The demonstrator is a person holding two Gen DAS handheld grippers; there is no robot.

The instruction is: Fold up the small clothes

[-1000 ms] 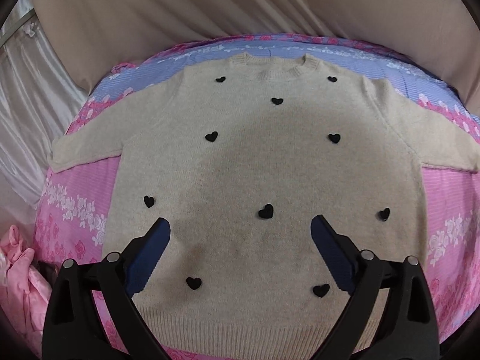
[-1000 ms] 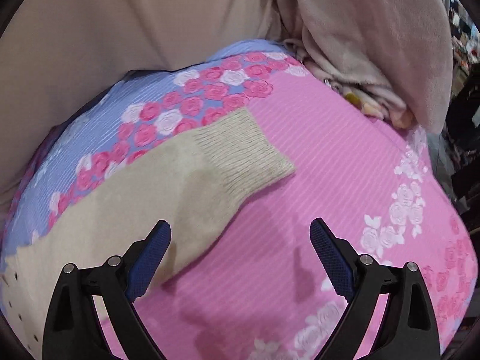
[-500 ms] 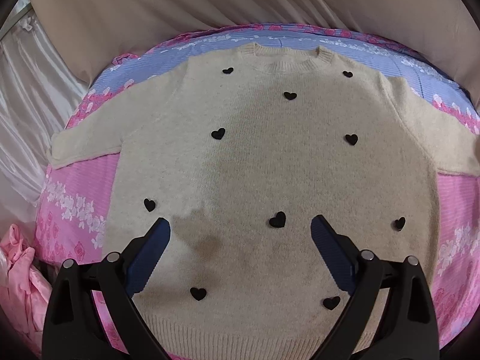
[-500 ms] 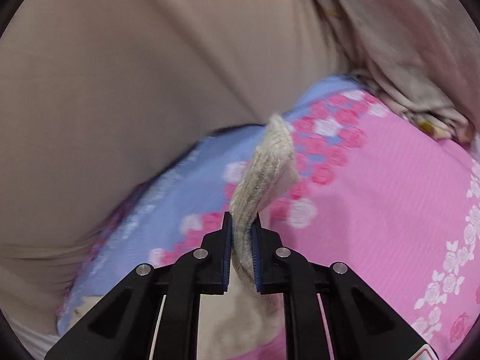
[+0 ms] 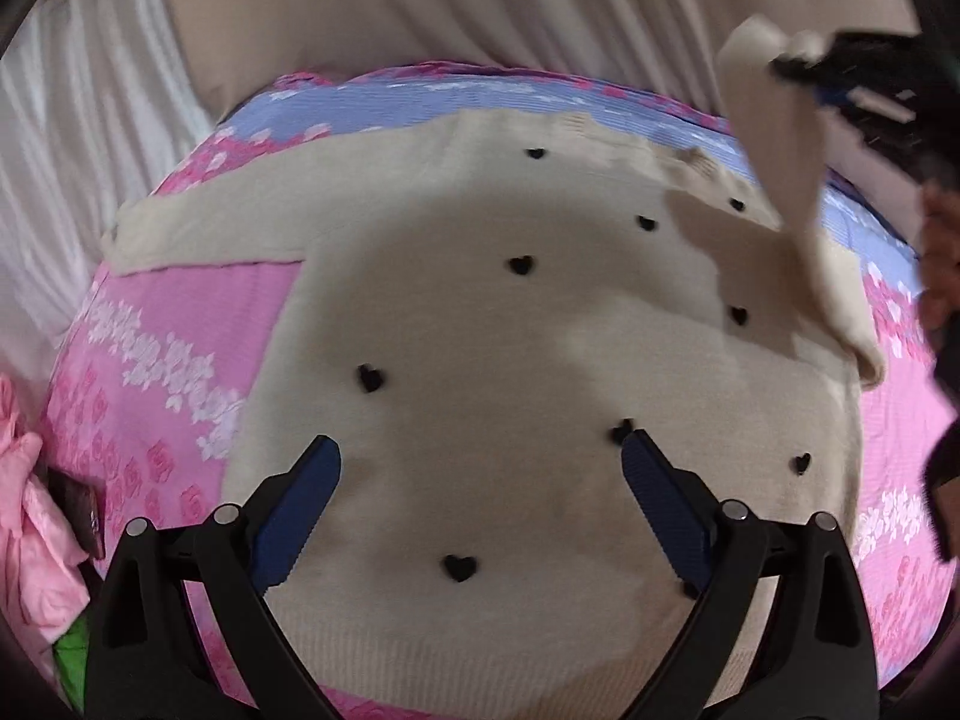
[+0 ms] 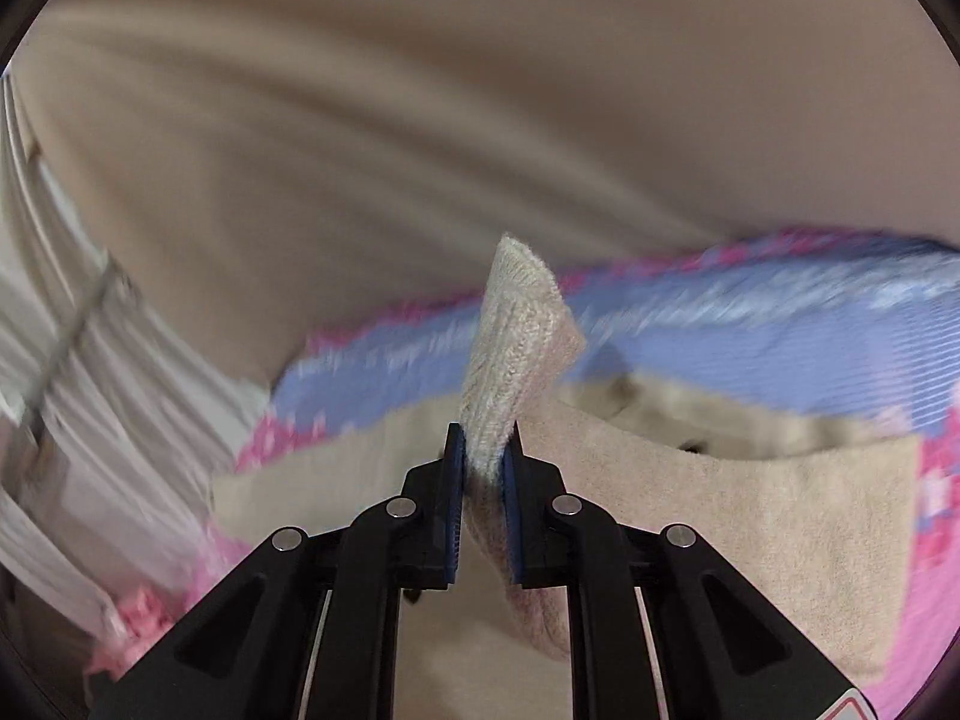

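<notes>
Gripping ribbed sleeve cuff, right tongs hold it above sweater; left tongs open over sweater body.

Beige sweater with black hearts; pink-and-blue floral bedsheet.

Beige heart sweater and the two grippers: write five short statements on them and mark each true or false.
1. The right gripper is shut on the sweater's ribbed sleeve cuff. True.
2. The left gripper clamps the sweater's hem. False: its jaws are wide open and it hovers above the sweater, holding nothing.
3. The sweater carries small black hearts. True.
4. The held right sleeve lies flat on the floral bedsheet. False: it is lifted over the sweater's body.
5. The sweater's other sleeve lies spread flat on the sheet. True.
</notes>
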